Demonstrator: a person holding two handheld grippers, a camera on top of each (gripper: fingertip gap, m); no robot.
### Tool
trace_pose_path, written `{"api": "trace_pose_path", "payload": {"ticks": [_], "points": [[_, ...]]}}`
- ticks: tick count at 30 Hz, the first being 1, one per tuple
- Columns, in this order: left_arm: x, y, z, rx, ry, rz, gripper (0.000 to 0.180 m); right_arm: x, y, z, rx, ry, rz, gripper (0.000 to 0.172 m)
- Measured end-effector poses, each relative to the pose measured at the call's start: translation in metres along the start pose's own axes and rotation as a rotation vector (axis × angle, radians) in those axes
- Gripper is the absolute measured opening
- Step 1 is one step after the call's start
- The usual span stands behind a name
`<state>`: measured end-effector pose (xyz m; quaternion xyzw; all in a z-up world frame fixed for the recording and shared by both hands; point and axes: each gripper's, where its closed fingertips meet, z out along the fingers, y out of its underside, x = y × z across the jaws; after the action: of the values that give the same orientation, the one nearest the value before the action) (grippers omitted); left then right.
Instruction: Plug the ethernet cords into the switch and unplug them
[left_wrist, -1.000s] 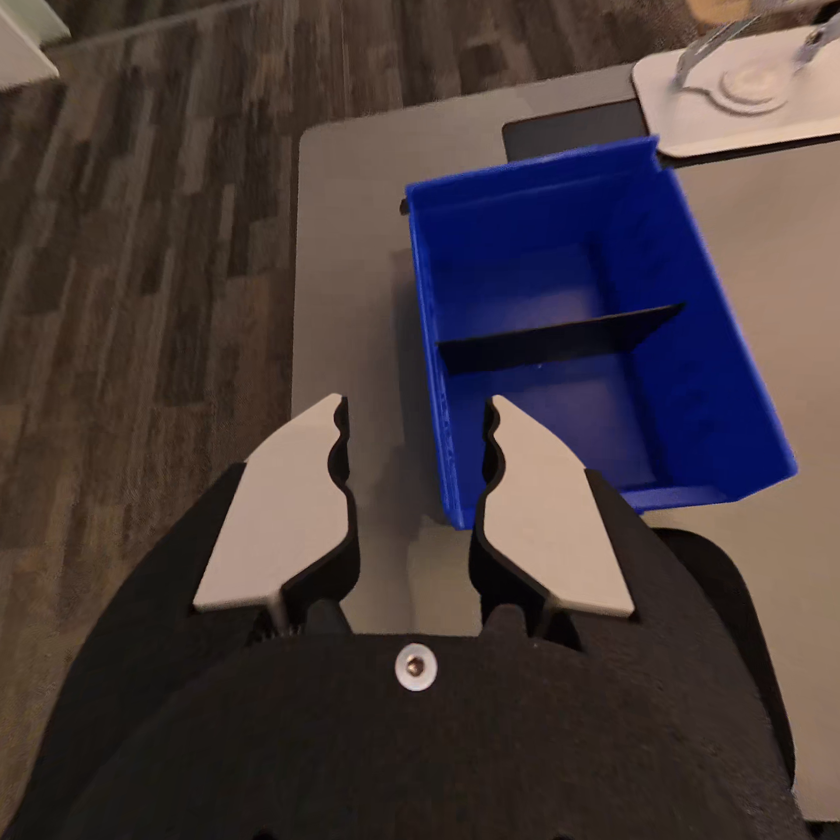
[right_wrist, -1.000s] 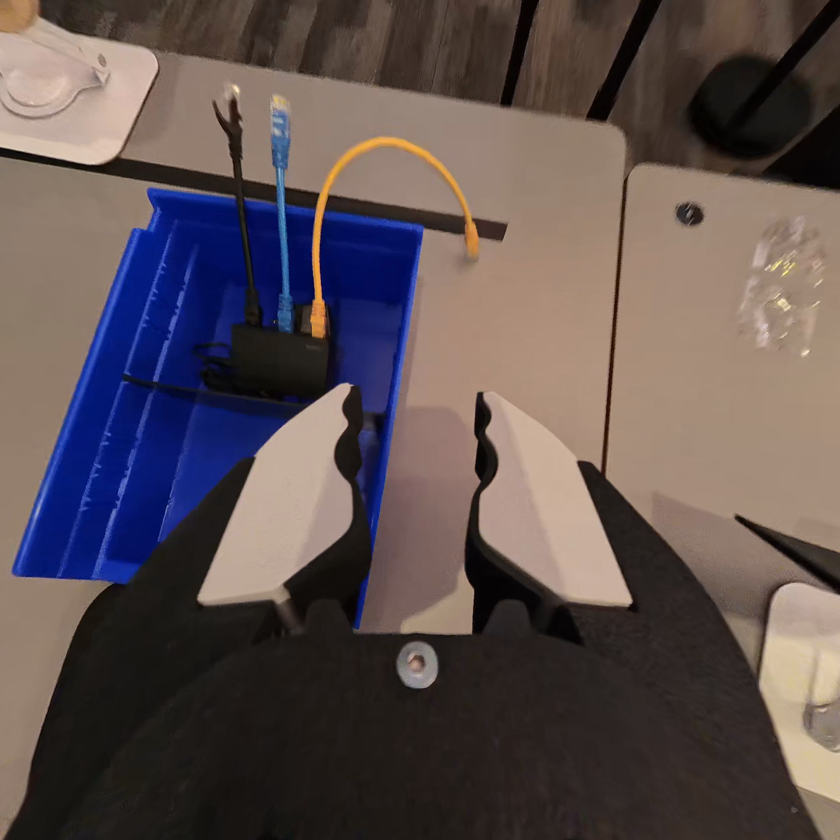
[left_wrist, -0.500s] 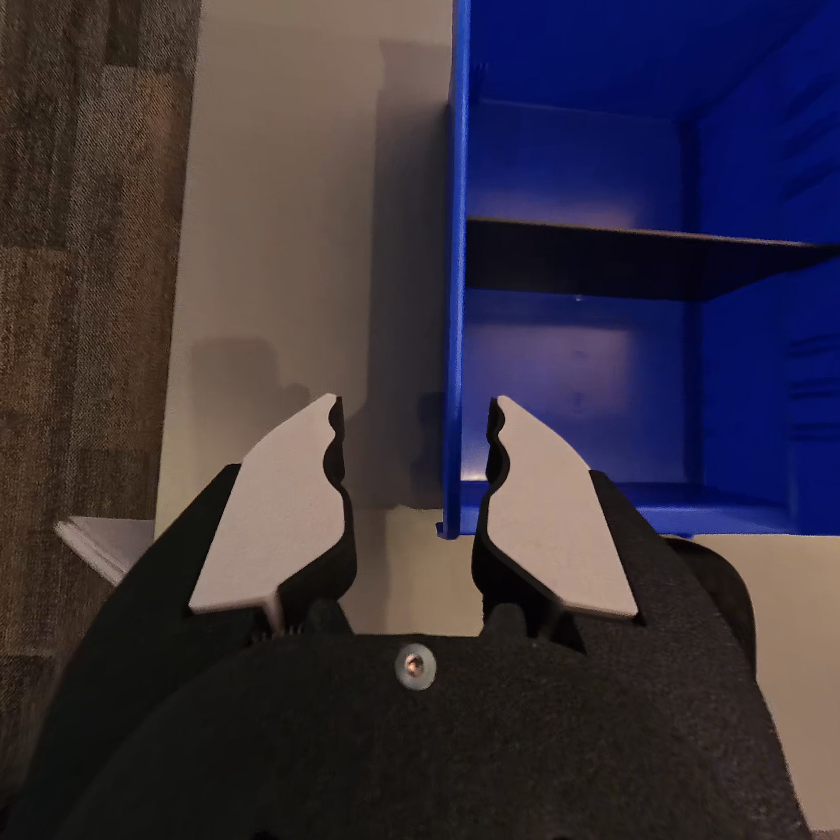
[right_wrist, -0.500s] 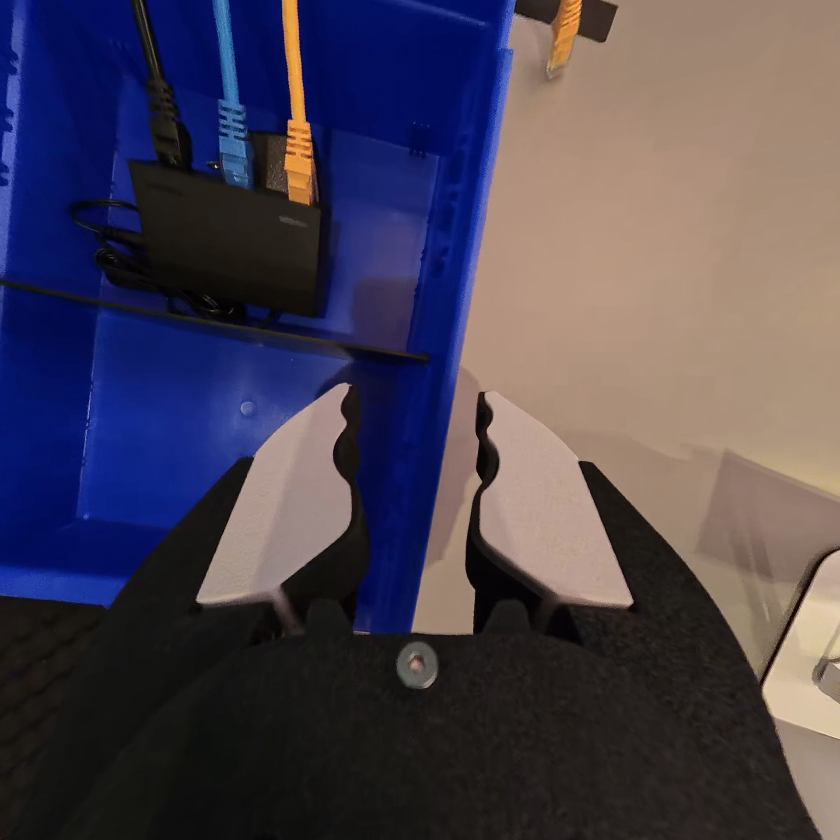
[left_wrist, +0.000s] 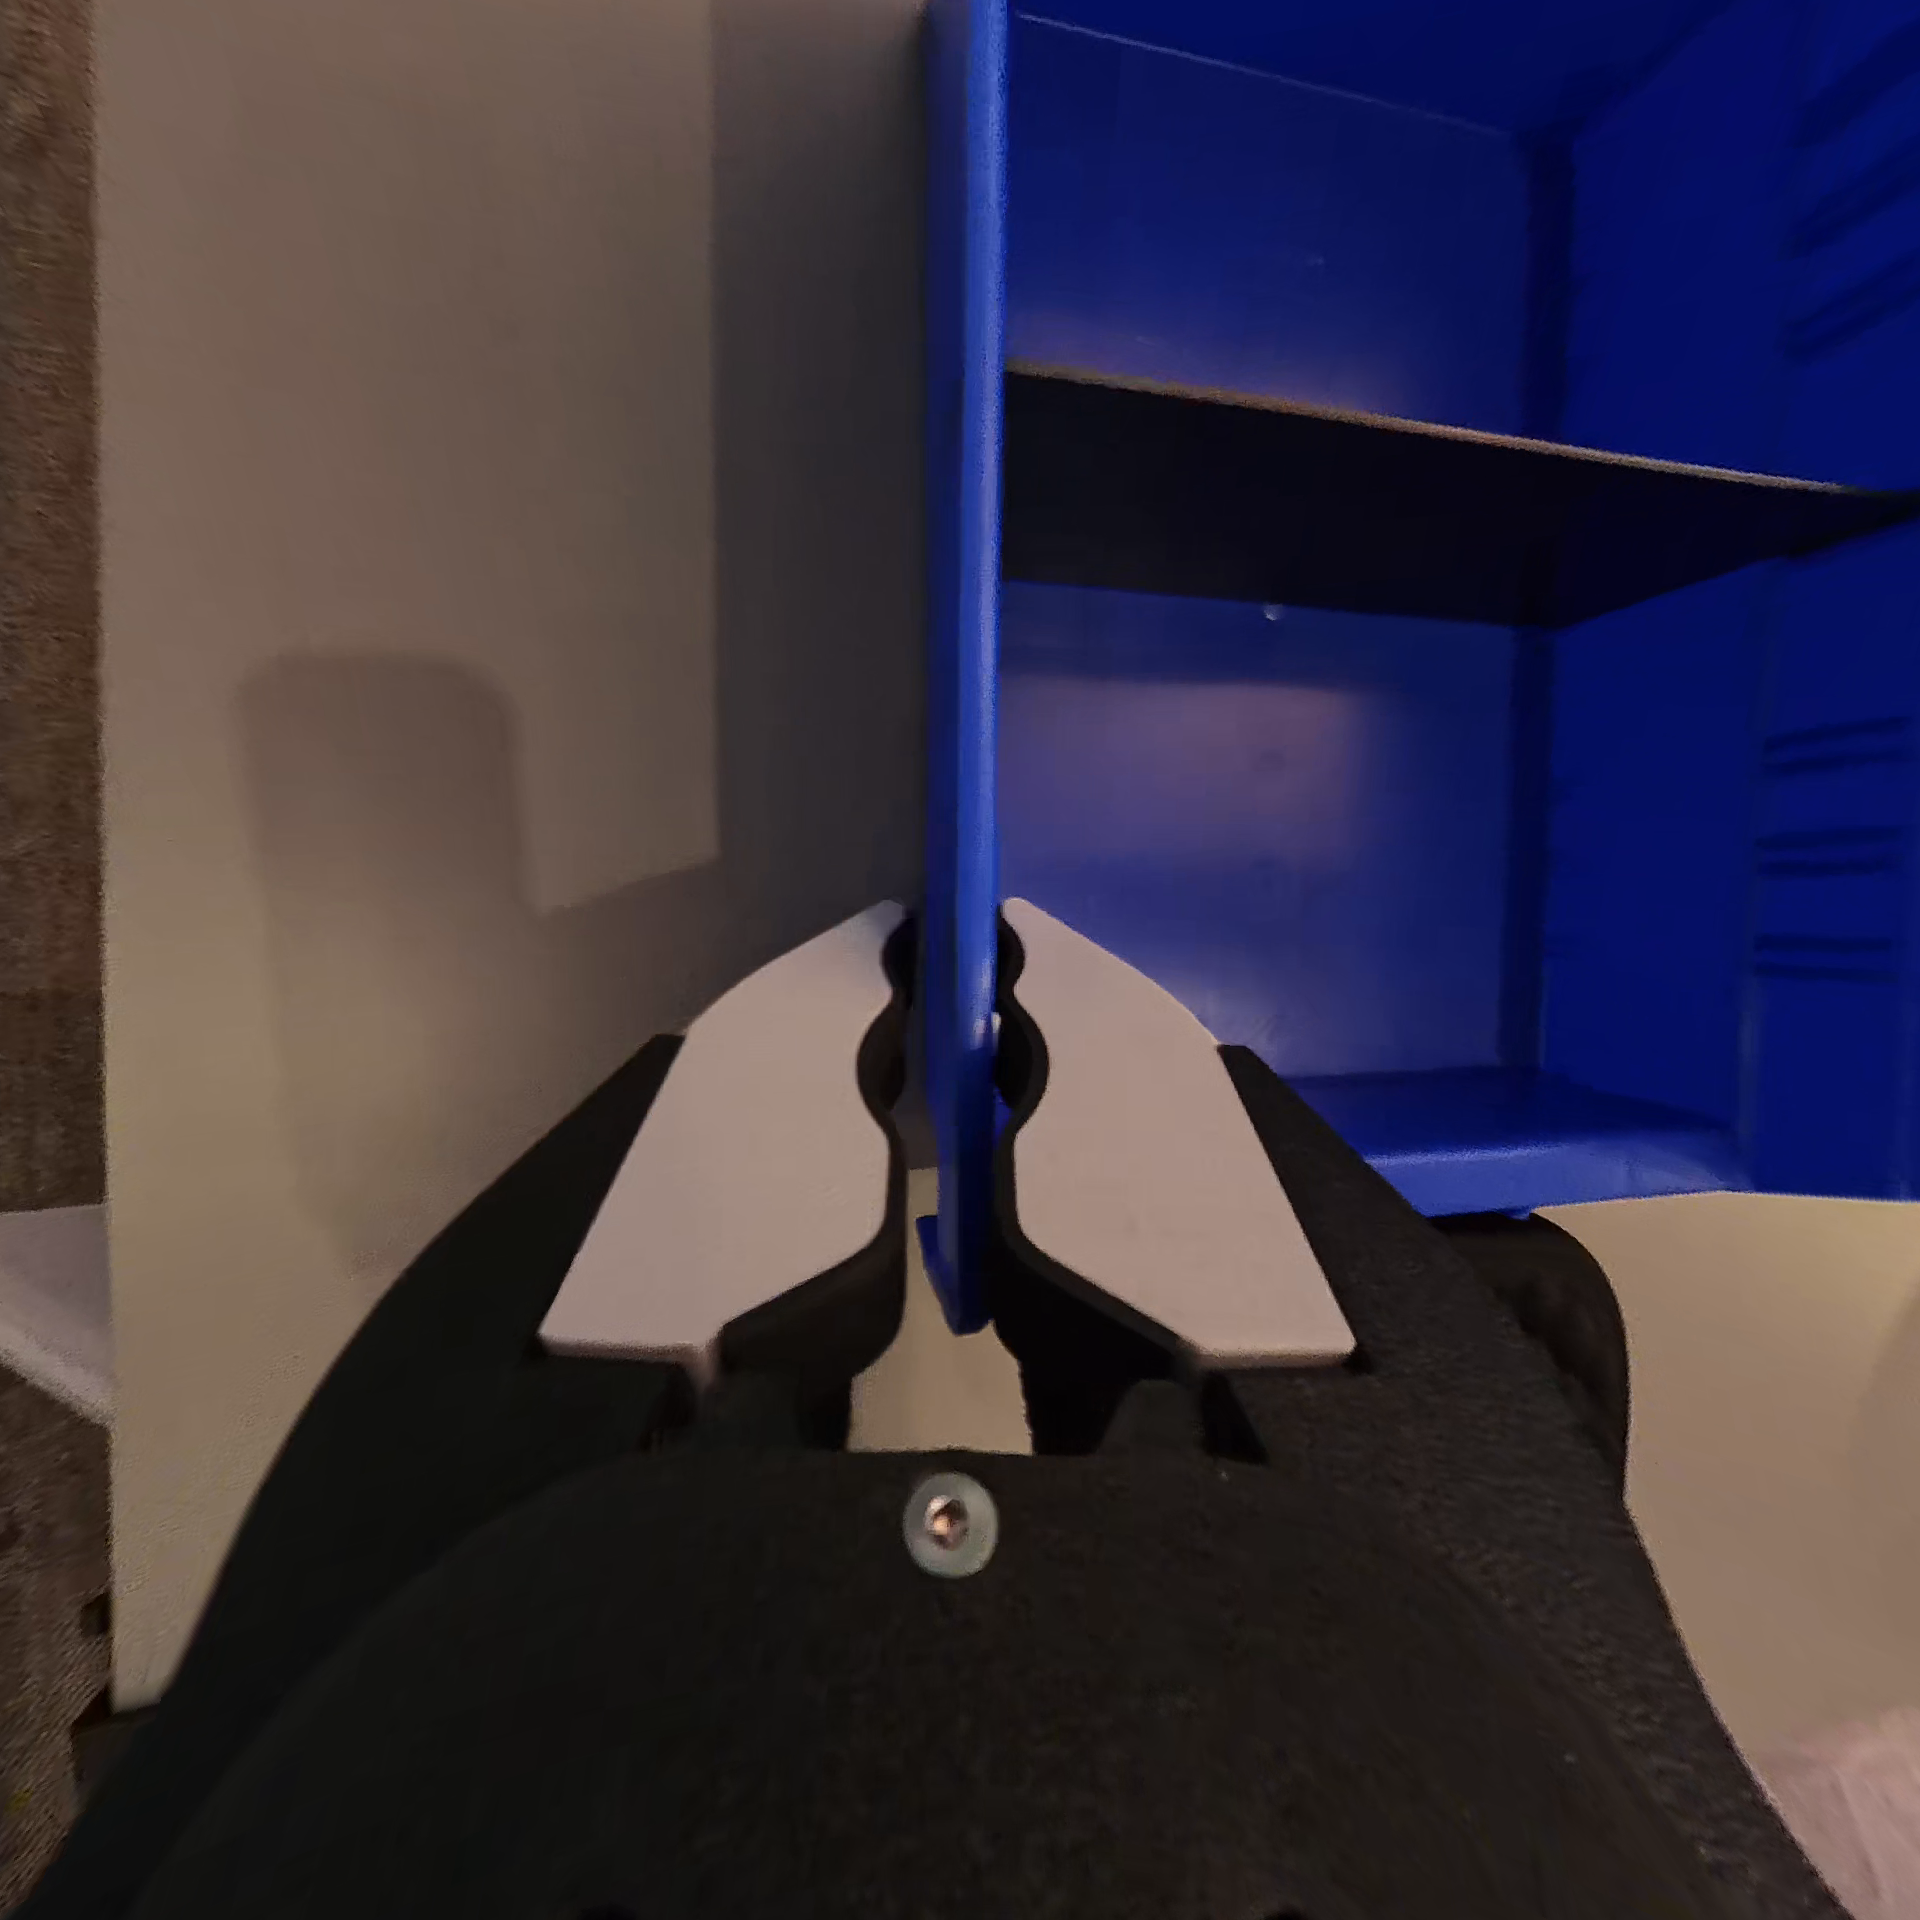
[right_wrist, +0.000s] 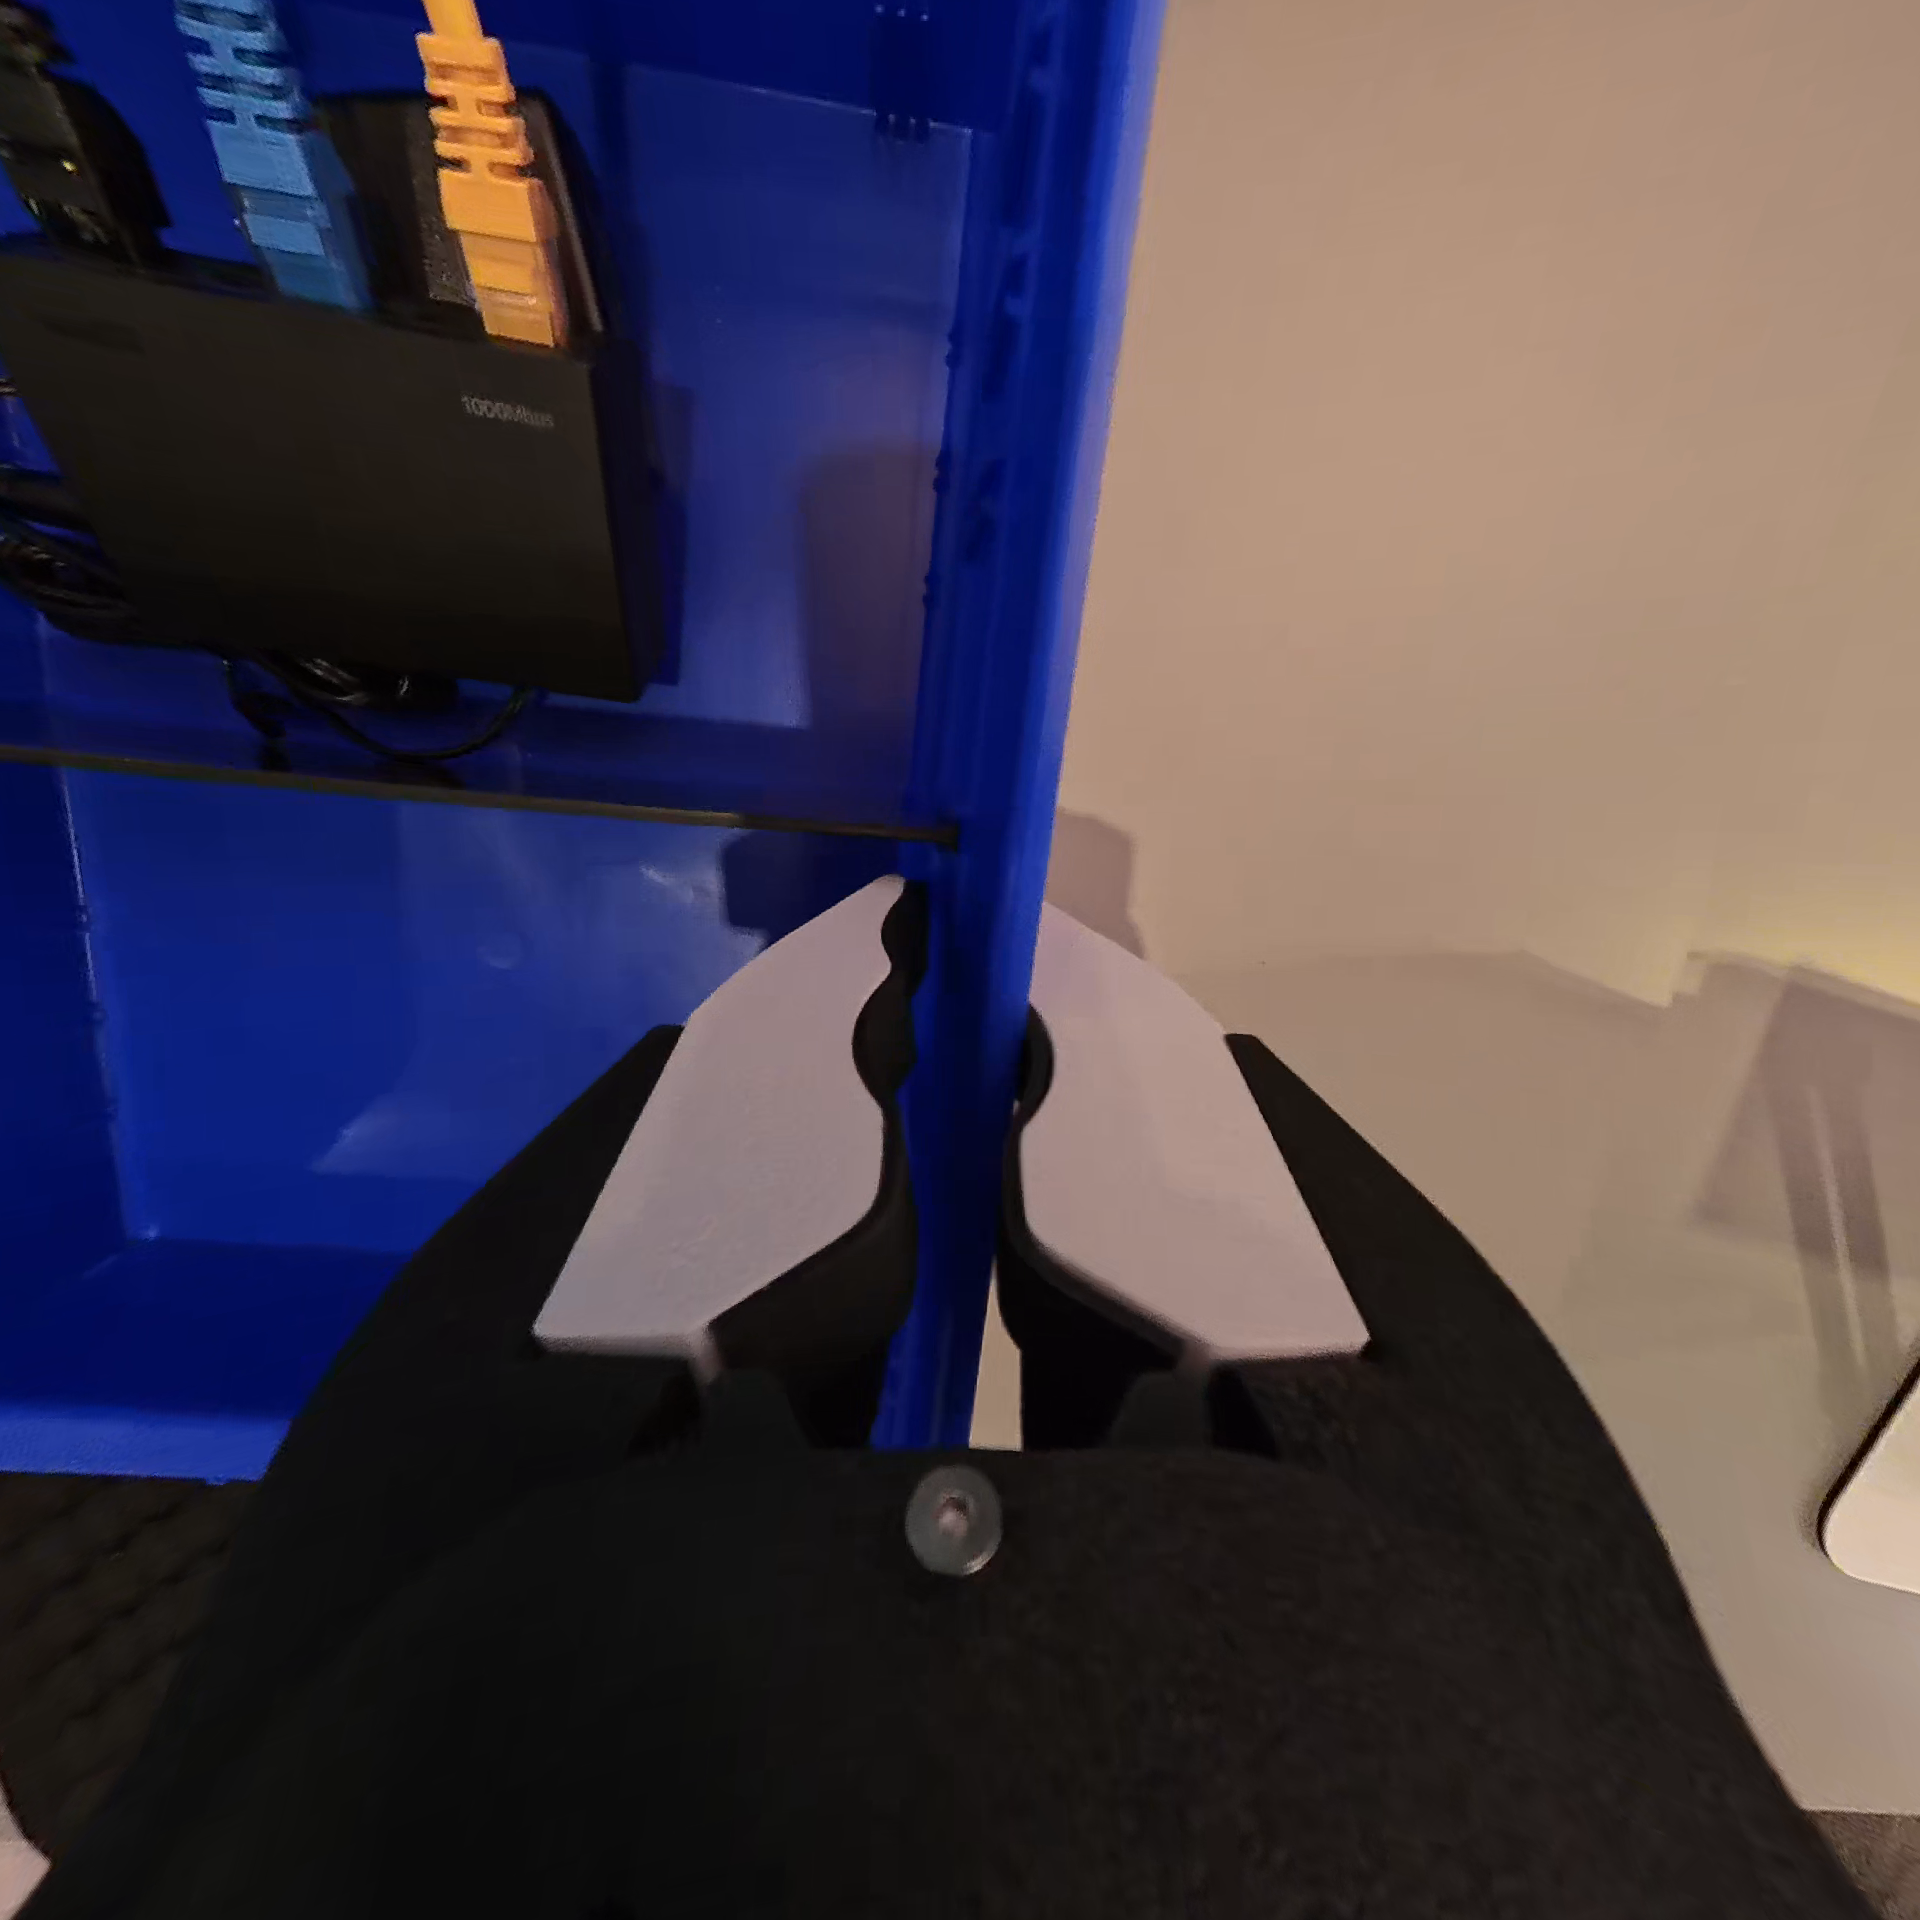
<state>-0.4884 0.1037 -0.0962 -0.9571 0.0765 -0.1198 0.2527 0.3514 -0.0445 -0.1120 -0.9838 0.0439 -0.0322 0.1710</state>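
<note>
Two grippers, both clamped on one blue bin (left_wrist: 1299, 260). Left gripper (left_wrist: 951, 914): its two fingers (left_wrist: 790, 1122) are clenched on the bin's left side wall (left_wrist: 961, 623), one outside, one inside, pads pressed on the plastic near the bin's front corner. Right gripper (right_wrist: 961, 894): its two fingers (right_wrist: 769, 1132) are clenched on the bin's right side wall (right_wrist: 1023, 520), the left one inside the bin, the right one outside and partly hidden behind the wall.

One black divider (left_wrist: 1403, 499) splits the bin into two compartments. Near compartment: nothing visible in either view. Far compartment: one black switch (right_wrist: 332, 488) lying flat on the bin floor, seen only in the right wrist view.

Three plugs sit at the switch's far edge, side by side: one black (right_wrist: 62, 177) on the left, cut by the frame edge, one light blue (right_wrist: 275, 177) in the middle, one orange (right_wrist: 494, 208) on the right. All three look seated in ports. One thin black wire (right_wrist: 343, 696) is bunched at the switch's near edge, just beyond the divider.

One beige tabletop (left_wrist: 416, 416) under the bin. One white object (right_wrist: 1881, 1496), cut off at the right edge of the right wrist view; can't tell what it is. Carpeted floor (left_wrist: 47, 727) to the left of the tabletop.
</note>
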Motion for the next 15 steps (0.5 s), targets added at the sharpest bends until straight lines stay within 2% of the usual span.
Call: {"api": "trace_pose_path", "payload": {"ticks": [5, 8, 15], "points": [[0.001, 0.000, 0.002, -0.027, -0.054, 0.067, 0.005, -0.004, 0.001, -0.001, -0.001, -0.089, 0.052, 0.004], [0.006, 0.002, 0.002, -0.054, -0.091, 0.117, 0.005, -0.005, 0.001, -0.001, -0.002, -0.082, 0.038, 0.003], [0.049, 0.007, 0.010, -0.048, -0.101, 0.233, 0.008, -0.034, 0.001, -0.003, -0.018, -0.110, -0.006, 0.005]]}}
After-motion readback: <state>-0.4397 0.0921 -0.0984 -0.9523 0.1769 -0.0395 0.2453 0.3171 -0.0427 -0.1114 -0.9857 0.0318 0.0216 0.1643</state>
